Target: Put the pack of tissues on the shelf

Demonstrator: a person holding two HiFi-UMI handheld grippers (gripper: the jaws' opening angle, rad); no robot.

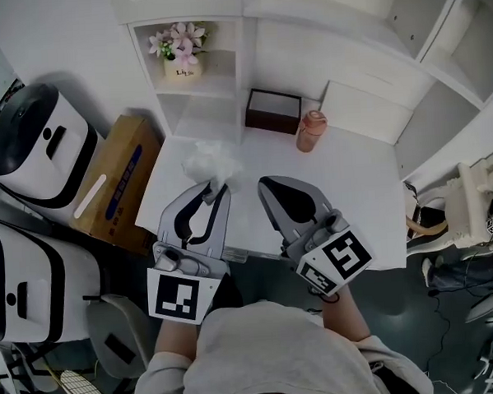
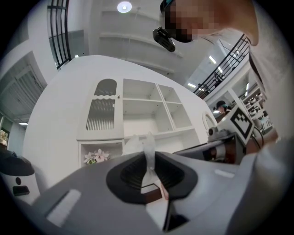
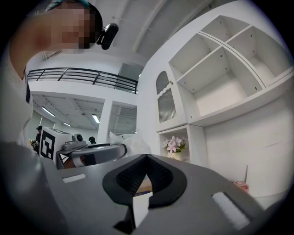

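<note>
From above, a person holds two grippers over a white table [image 1: 344, 179]. The left gripper [image 1: 215, 186] pinches the near edge of the pack of tissues [image 1: 209, 161], a crinkly white bundle at the table's back left, just in front of the shelf [image 1: 199, 87]. The right gripper [image 1: 268, 185] is just beside it. Pink flowers [image 1: 176, 41] fill one shelf compartment. A dark box [image 1: 272, 110] and a pink bottle [image 1: 311, 131] stand further back.

The left gripper view shows narrow jaws clamped on a thin flap of the pack's clear wrapper, with the bundle rising beyond the tips.

The right gripper view shows jaws closed together with nothing between them. The pack and the other gripper are off to the left.
</note>
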